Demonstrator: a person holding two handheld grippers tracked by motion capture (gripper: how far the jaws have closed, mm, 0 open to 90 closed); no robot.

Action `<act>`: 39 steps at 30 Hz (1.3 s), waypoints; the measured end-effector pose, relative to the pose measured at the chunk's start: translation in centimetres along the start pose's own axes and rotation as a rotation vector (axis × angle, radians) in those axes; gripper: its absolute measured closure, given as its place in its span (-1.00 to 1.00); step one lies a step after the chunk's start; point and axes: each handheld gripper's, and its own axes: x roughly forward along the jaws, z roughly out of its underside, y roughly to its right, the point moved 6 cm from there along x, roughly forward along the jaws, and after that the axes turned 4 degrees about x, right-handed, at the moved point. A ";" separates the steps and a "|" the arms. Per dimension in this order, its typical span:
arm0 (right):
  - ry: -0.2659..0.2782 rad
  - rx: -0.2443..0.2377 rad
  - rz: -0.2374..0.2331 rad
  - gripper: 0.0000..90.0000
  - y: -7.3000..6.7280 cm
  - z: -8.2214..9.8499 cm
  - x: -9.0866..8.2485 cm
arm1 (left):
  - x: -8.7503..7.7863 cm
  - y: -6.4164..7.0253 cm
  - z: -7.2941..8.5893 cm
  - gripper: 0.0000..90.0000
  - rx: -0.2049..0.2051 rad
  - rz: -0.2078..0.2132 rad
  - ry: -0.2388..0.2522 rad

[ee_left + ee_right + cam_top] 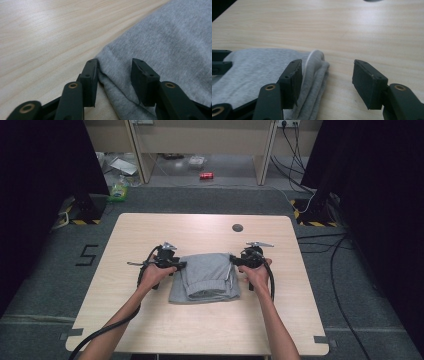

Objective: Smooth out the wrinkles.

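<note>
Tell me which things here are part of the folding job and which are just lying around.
In the job:
folded grey garment
left gripper, jaws open astride its corner
right gripper, jaws open at its other edge
table

Lying about:
red can on the floor
green packet
dark round spot on the tabletop

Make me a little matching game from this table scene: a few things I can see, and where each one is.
Things:
1. grey garment
2. left gripper
3. right gripper
4. dark round spot

Places:
a. at the garment's right edge
b. folded in the middle of the table
c. on the tabletop near the far edge
d. at the garment's left edge

Pairs: 1-b, 2-d, 3-a, 4-c
</note>
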 end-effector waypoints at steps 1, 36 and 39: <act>0.005 -0.011 0.001 -0.08 -0.2 -0.1 -0.3 | 0.0 0.0 0.0 0.21 -0.004 0.005 -0.005; -0.019 -0.221 -0.011 -0.24 -4.3 3.6 -6.7 | -7.3 3.4 3.7 -0.50 -0.013 0.137 0.060; -0.025 -0.219 -0.015 -0.26 -4.3 4.4 -7.2 | -7.9 4.0 4.3 -0.51 0.001 0.143 0.063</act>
